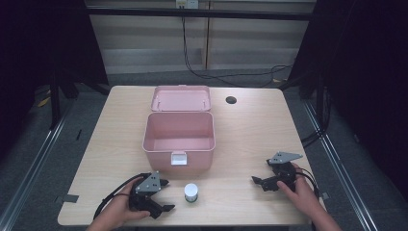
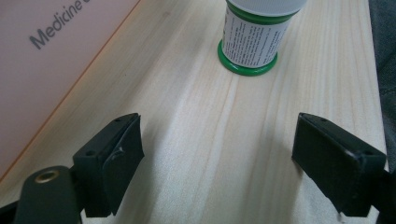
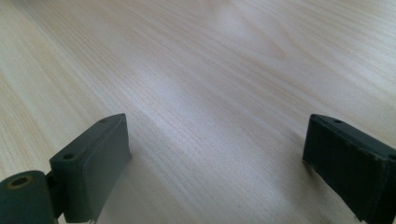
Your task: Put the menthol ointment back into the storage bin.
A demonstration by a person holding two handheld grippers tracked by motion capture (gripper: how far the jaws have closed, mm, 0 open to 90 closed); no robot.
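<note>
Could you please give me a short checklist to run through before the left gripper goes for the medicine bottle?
1. Left gripper open, nothing between the jaws: ok.
2. Medicine bottle upright on the table, white cap on: ok.
3. Bottle ahead of the left gripper with bare table between them: ok.
4. Pink box open, lid folded back: ok.
5. Right gripper open and apart from the bottle: ok.
6. Box interior empty: ok.
</note>
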